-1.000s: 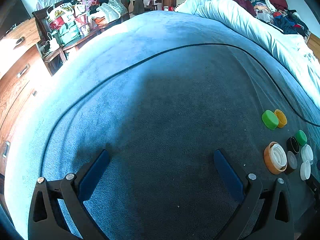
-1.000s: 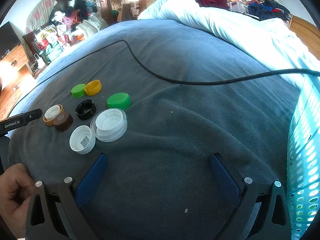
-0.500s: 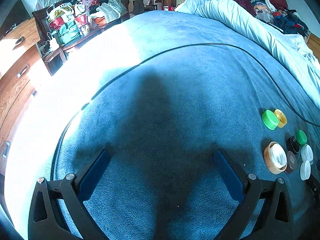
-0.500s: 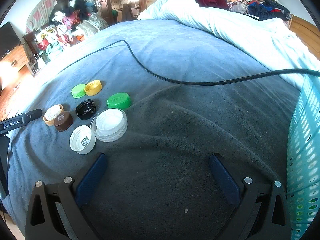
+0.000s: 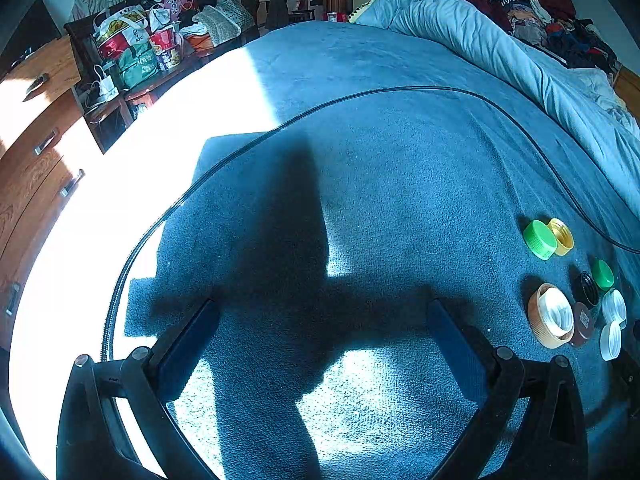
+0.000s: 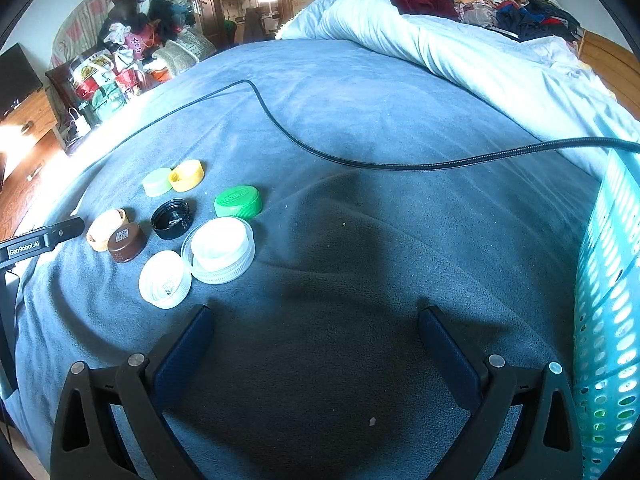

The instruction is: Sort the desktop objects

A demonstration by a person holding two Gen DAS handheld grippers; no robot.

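- Blue-grey fleece covers the bed (image 6: 360, 120) that carries everything; your right gripper (image 6: 312, 332) hangs over it at the bottom of the right wrist view, fingers spread wide and holding nothing.
- Your left gripper (image 5: 324, 332) is likewise released, its fingers apart over bare fleece in a patch of shadow.
- The bottle caps sit clustered at centre left of the right wrist view: a large clear lid (image 6: 218, 249) touches a white cap (image 6: 165, 279) below it.
- A dark green cap (image 6: 238, 201) lies just above the clear lid, a black cap (image 6: 173, 218) to its left.
- A brown cap (image 6: 127, 241) touches a tan cap (image 6: 106, 229); higher up, a light green cap (image 6: 157, 181) touches a yellow cap (image 6: 186, 175).
- A black cable (image 6: 360, 162) crosses the bed above the caps.
- A turquoise perforated basket (image 6: 612, 300) stands at the right edge of that frame.
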